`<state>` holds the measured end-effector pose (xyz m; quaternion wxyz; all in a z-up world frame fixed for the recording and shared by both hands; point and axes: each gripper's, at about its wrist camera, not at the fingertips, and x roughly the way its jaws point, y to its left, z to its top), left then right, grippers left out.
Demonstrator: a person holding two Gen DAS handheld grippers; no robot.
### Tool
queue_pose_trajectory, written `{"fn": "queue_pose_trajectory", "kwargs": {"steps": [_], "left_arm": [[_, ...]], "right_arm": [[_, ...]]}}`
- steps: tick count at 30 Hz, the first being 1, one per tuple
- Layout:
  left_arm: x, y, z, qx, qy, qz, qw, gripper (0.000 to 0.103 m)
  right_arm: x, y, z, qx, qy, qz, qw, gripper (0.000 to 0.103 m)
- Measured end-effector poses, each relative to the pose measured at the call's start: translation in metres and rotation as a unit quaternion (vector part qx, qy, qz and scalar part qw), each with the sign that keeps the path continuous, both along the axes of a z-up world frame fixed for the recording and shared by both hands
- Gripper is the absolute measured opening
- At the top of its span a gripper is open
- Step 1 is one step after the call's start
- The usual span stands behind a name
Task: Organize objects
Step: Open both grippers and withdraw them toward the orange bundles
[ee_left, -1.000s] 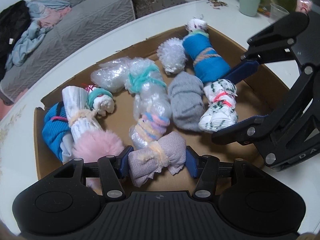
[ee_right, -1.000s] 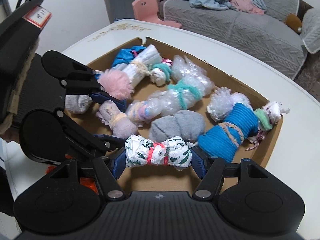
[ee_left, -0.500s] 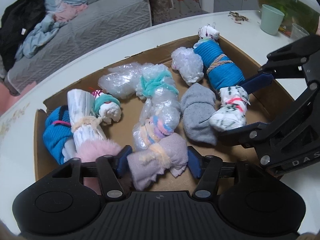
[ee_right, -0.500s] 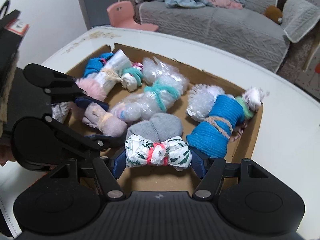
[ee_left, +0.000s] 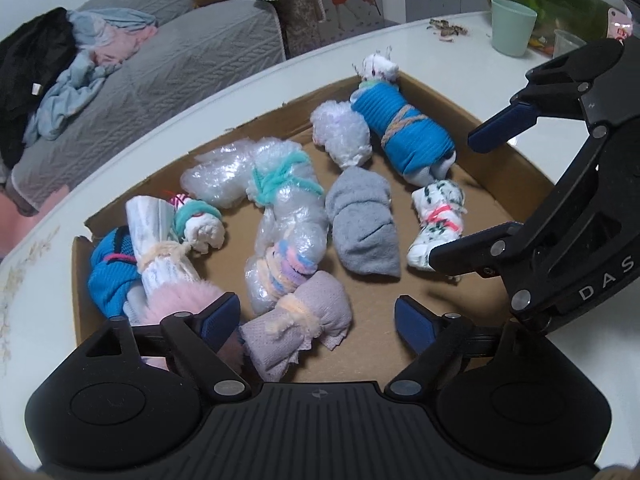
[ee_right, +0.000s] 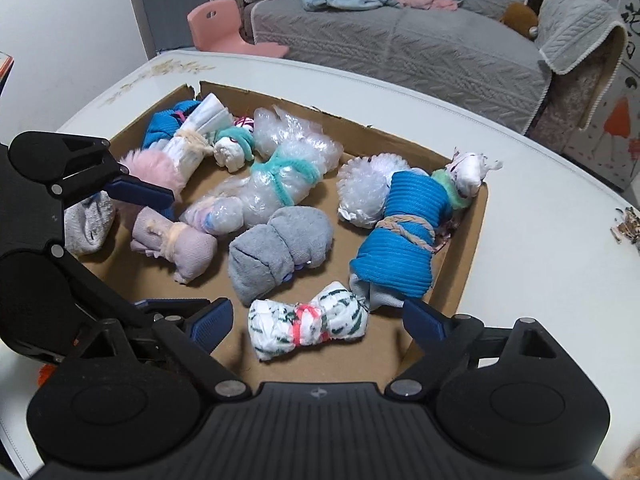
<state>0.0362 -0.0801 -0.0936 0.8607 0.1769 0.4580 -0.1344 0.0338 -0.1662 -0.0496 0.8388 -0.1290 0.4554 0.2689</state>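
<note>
A shallow cardboard tray [ee_left: 508,168] [ee_right: 448,292] on a white table holds several tied bundles. A lilac cloth bundle [ee_left: 298,326] [ee_right: 176,244] lies on the tray floor between the fingers of my left gripper [ee_left: 318,318], whose jaws are opening and stand clear of it. A white bundle with green marks and a red tie [ee_right: 308,326] [ee_left: 438,224] lies between the fingers of my right gripper [ee_right: 318,320], also opening, pads off it. Each gripper shows in the other's view, hovering low over the tray.
Other bundles in the tray: a grey one [ee_right: 280,254], a blue one tied with cord [ee_right: 404,240], clear plastic ones [ee_left: 284,208], a pink fluffy one [ee_right: 154,170]. A green cup [ee_left: 512,26] stands far back. A grey sofa [ee_right: 400,44] with clothes lies behind.
Both grippers have opened and let go of their bundles: the lilac one and the white-and-green one now rest on the tray floor. The hands hardly moved.
</note>
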Motion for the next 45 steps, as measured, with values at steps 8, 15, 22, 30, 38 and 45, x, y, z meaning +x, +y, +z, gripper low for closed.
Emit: {"fn": "queue_pose_trajectory", "kwargs": {"steps": [8,15,22,30,38,45], "left_arm": [[-0.022,0.004,0.032,-0.010,-0.009,0.004,0.9999,0.091],[-0.062,0.018,0.048,-0.011,0.010,0.029,0.9995,0.095],[-0.122,0.019,0.021,-0.001,0.043,0.037,0.9984,0.095],[-0.153,0.018,-0.007,0.013,0.027,0.027,0.9992,0.094],[-0.140,0.022,-0.017,0.007,0.012,0.042,0.9990,0.094],[-0.130,0.020,-0.020,-0.004,0.010,0.038,0.9992,0.093]], "right_arm": [[-0.017,-0.006,0.021,0.028,-0.013,-0.006,1.000,0.091],[-0.049,-0.002,0.034,0.024,-0.024,0.025,0.999,0.092],[-0.088,0.010,0.026,0.021,-0.017,0.060,0.998,0.093],[-0.118,0.035,0.004,0.008,-0.015,0.123,0.992,0.092],[-0.115,0.050,-0.015,0.001,-0.017,0.136,0.991,0.089],[-0.106,0.053,-0.020,0.013,-0.006,0.128,0.992,0.082]]}}
